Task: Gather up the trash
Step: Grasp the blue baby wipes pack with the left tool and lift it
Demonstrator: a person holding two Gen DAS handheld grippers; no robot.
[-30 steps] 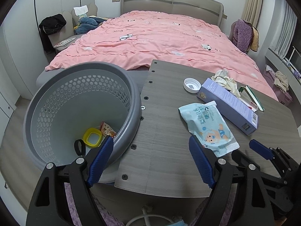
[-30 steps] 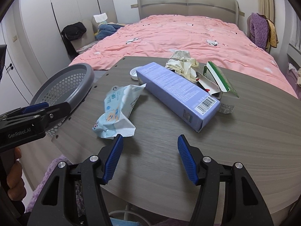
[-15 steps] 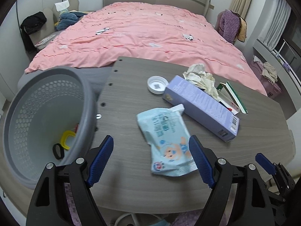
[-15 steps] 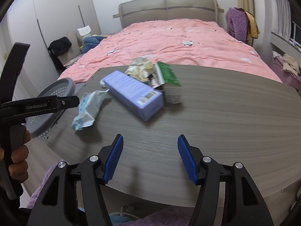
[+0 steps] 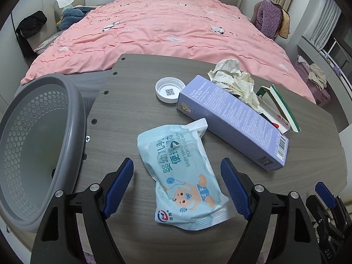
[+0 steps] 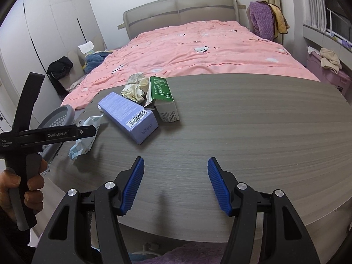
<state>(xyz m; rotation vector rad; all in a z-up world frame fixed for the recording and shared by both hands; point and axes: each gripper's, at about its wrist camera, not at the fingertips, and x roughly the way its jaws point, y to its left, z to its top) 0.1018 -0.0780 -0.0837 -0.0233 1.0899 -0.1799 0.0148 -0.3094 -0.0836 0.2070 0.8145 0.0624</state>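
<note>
The left tool (image 5: 177, 184) hangs with its jaws wide, empty, straddling the baby wipes pack (image 5: 181, 173) that lies flat in the lower centre of the left wrist view. The right tool (image 6: 176, 183) is also spread wide and holds nothing, poised over a bare stretch of the desk (image 6: 253, 132) at the bottom of its own view.

Most of the trash is not yet collected. Above and to the right of the wipes pack lie a white cap (image 5: 170, 89), a long lilac box (image 5: 233, 118), a crumpled paper (image 5: 234, 77) just behind the box, and a green and white carton (image 5: 279, 107) near the right edge. The grey perforated bin (image 5: 37, 145) sits at the left of the frame, against the desk edge; the part of its inside that shows is bare, and its bottom is out of view.

By my reckoning the wipes pack is the piece now in hand, with the other four to follow.
</note>
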